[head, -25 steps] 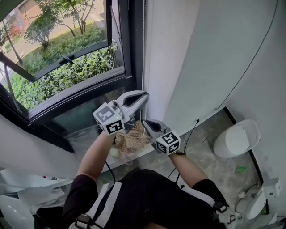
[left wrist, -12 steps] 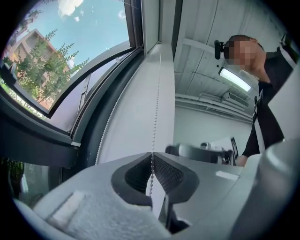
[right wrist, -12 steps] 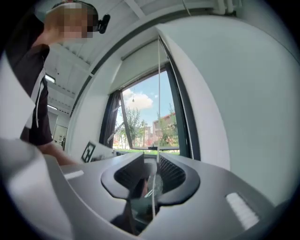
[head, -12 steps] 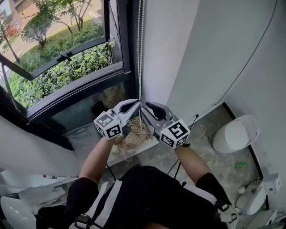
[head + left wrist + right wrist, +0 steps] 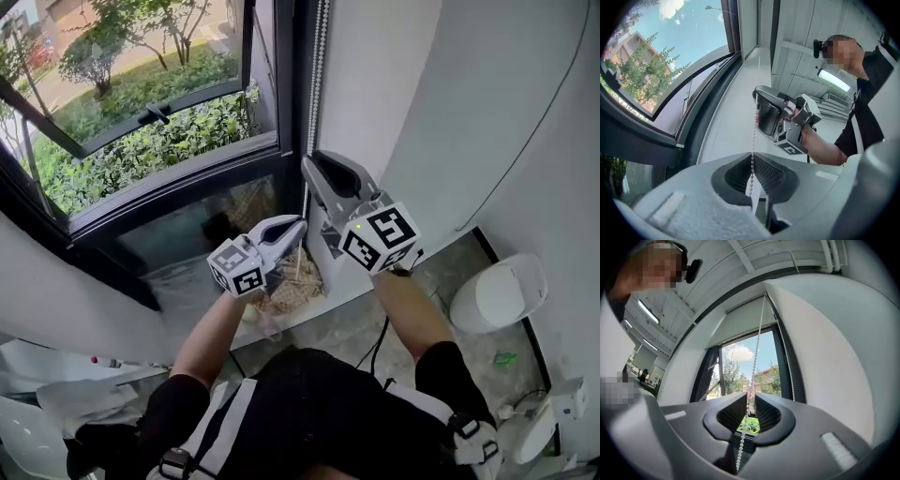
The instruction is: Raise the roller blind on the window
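One window is carrying one roller blind across its upper part. Of two grippers, the left gripper is clamping one bead chain strand. The right gripper, higher, has just been closing around that strand, with its jaws standing slightly apart. A second strand is hanging beside it.

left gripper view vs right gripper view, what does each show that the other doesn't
Only the left gripper view: the right gripper in a hand, higher up the white bead chain, and the left gripper shut on that chain. Only the right gripper view: the pale roller blind, part lowered, and that gripper's jaws, which have just been closing, gapped around the chain. Both: the chain between jaws.
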Demonstrator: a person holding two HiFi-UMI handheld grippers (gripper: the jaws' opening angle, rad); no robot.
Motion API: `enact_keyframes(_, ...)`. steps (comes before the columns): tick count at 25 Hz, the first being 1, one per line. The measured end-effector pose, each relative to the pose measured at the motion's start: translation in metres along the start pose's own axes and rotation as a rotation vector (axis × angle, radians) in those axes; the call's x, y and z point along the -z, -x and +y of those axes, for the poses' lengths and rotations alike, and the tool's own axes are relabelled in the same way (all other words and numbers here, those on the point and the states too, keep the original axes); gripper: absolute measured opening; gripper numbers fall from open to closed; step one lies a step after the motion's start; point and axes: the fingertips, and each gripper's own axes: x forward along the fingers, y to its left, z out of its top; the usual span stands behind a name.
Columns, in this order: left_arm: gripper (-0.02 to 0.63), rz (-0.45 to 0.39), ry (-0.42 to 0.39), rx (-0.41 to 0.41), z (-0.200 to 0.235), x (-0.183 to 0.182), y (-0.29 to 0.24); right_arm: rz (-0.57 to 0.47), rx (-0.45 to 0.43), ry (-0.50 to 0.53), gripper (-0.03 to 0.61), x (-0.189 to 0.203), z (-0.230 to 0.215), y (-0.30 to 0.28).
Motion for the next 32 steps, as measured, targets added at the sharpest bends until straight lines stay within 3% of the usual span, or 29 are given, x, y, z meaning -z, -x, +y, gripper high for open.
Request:
enact_keyframes(5,0.015,0.002,0.014,0.0,0.0,0.0,0.006,0.018,-0.014,0.017,0.016,0.001,0.006,-0.007)
enact_keyframes(14,0.015,0.007,0.034,-0.005,-0.002,0.013,-0.002,-0.019,0.005,0.037,0.007,0.008,0.007,0.007)
enact_keyframes(16,0.015,0.05,0.049,-0.018,0.0,0.034,-0.006,0.01,0.015,0.028,0.006,0.027,0.006,0.013)
enact_keyframes(18,0.015,0.11,0.116,-0.049,0.008,0.07,-0.004,0.066,0.034,0.03,0.006,0.062,0.004,0.023)
enact_keyframes(21,0.017,0.269,0.234,-0.087,0.016,0.142,0.012,0.193,0.065,0.007,0.006,0.136,-0.001,0.044)
enact_keyframes(24,0.02,0.421,0.219,-0.074,0.007,0.191,0.034,0.309,0.069,-0.02,0.006,0.191,0.0,0.066)
enact_keyframes(27,0.095,0.41,0.187,-0.06,0.007,0.184,0.041,0.328,0.06,-0.019,0.006,0.197,0.001,0.075)
enact_keyframes(32,0.114,0.261,0.108,-0.041,0.021,0.111,0.032,0.321,0.057,-0.061,0.006,0.195,-0.002,0.077)
